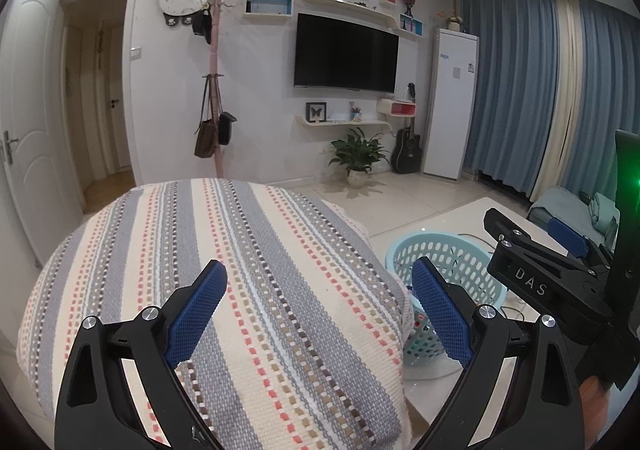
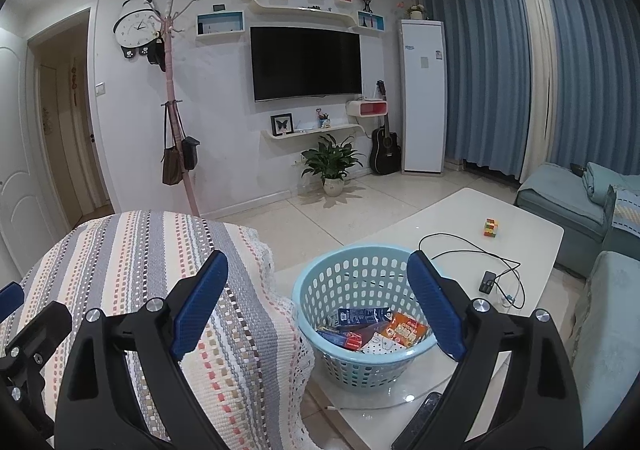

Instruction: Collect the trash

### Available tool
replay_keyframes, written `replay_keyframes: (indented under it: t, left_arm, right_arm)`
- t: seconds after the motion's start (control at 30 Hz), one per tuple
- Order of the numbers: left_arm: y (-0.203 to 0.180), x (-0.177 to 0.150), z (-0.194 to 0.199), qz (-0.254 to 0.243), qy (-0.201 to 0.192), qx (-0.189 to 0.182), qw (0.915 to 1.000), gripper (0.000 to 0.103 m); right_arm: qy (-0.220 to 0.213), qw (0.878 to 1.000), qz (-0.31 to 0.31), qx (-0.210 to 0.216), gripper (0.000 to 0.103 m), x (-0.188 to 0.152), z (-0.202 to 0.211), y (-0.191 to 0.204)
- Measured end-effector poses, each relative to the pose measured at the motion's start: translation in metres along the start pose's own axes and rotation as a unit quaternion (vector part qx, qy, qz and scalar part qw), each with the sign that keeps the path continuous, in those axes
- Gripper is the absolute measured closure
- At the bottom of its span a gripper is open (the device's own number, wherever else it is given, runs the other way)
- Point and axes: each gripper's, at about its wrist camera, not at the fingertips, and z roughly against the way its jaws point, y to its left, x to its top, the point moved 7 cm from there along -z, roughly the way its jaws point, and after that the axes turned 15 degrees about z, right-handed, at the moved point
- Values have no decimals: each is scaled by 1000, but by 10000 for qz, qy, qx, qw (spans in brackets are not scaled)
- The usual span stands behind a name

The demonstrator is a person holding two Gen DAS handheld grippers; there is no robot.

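A light blue perforated basket point(image 2: 360, 278) stands on the near end of a white coffee table point(image 2: 460, 218). Inside it lie several pieces of trash: a dark blue carton point(image 2: 360, 317), an orange wrapper point(image 2: 406, 330) and a white dotted packet point(image 2: 380, 346). My right gripper point(image 2: 318, 302) is open and empty, held above the basket's left rim. My left gripper point(image 1: 320, 310) is open and empty above a striped sofa arm point(image 1: 240, 270). The basket also shows in the left wrist view point(image 1: 448, 254), partly behind the right gripper's body point(image 1: 540, 282).
On the table lie a black cable point(image 2: 472, 250), a small black device point(image 2: 489, 281), a colourful cube toy point(image 2: 491, 228) and a dark phone point(image 2: 420, 418) at the near edge. A teal sofa point(image 2: 560, 194) stands right. TV wall, plant point(image 2: 332, 166) and coat rack point(image 2: 176, 110) are far across the tiled floor.
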Motion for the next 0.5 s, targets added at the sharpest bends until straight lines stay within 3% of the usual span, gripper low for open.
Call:
replay_keyframes:
  t: [0.5]
  left_arm:
    - [1, 0, 1, 4, -21, -2, 10000, 12]
  right_arm:
    - [2, 10000, 22, 9, 16, 2, 0, 1]
